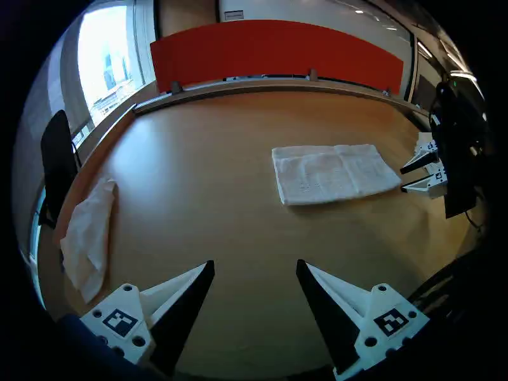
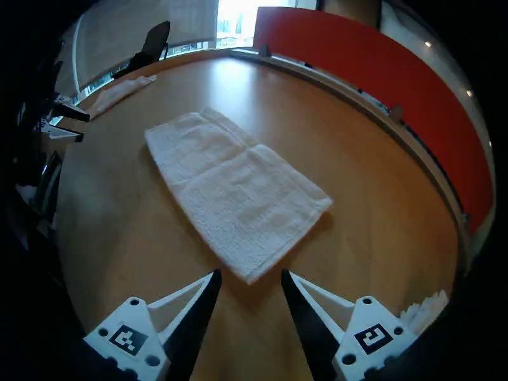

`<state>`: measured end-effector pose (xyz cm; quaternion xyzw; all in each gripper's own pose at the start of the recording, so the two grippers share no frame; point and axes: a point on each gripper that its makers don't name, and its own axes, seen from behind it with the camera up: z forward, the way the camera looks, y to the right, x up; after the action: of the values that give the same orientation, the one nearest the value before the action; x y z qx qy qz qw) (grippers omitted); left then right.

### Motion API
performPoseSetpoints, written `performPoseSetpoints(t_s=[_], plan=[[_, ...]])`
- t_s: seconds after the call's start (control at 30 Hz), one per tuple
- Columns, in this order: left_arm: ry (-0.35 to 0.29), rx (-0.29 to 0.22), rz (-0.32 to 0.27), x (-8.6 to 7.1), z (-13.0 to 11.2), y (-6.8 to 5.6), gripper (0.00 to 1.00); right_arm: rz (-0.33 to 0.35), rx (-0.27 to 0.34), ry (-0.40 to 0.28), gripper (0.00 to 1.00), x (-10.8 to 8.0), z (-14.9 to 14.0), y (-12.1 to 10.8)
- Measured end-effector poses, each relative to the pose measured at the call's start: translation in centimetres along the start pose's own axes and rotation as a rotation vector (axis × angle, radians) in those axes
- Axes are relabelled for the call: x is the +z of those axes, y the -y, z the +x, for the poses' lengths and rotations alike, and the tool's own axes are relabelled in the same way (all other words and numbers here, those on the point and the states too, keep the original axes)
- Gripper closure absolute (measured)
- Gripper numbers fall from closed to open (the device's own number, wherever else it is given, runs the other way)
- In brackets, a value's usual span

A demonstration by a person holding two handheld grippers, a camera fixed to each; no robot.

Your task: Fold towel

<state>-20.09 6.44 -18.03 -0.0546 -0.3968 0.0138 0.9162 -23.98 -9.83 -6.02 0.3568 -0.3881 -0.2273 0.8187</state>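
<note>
A white towel lies flat on the wooden table, folded into a rectangle with a crease across its middle. My right gripper is open, its fingertips on either side of the towel's near corner without pressing on it. In the left gripper view the same towel lies right of centre, with the right gripper at its right end. My left gripper is open over bare table, well short of the towel, and nothing is between its fingers. From the right gripper view it appears far off at the left edge.
A second white cloth lies crumpled at the table's left edge, also seen far back. A red divider runs along the far side. A dark chair stands by the window. More white cloth shows at the lower right.
</note>
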Motion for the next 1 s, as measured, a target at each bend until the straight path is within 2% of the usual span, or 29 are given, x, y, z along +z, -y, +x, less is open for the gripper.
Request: performPoseSetpoints(t_s=[0.13, 0.2, 0.4, 0.6, 0.8, 0.87, 1.0], plan=[[0.001, -0.008, 0.002, -0.3, -0.3, 0.2, 0.04, 0.009, -0.001, 0.011, 0.4, 0.1, -0.1, 0.2], [0.0, -0.011, 0.003, -0.4, -0.4, 0.2, 0.04, 0.011, -0.001, 0.018, 0.49, 0.2, -0.3, 0.2], [0.005, -0.012, -0.001, -0.7, -0.7, 0.1, 0.04, 0.015, -0.009, 0.026, 0.49, 0.5, -0.5, 0.2], [0.008, -0.013, -0.002, -0.9, -1.1, 0.1, 0.04, 0.024, -0.014, 0.028, 0.63, 0.8, -0.6, 0.3], [0.011, -0.013, -0.004, -1.1, -1.4, 0.2, 0.04, 0.025, -0.022, 0.025, 0.81, 0.9, -0.6, 0.4], [0.01, -0.011, -0.005, -1.1, -1.4, 0.1, 0.04, 0.02, -0.021, 0.017, 0.93, 0.9, -0.3, 0.3], [0.009, -0.008, -0.005, -1.1, -1.3, 0.1, 0.04, 0.009, -0.019, -0.005, 0.97, 0.8, 0.4, 0.1]])
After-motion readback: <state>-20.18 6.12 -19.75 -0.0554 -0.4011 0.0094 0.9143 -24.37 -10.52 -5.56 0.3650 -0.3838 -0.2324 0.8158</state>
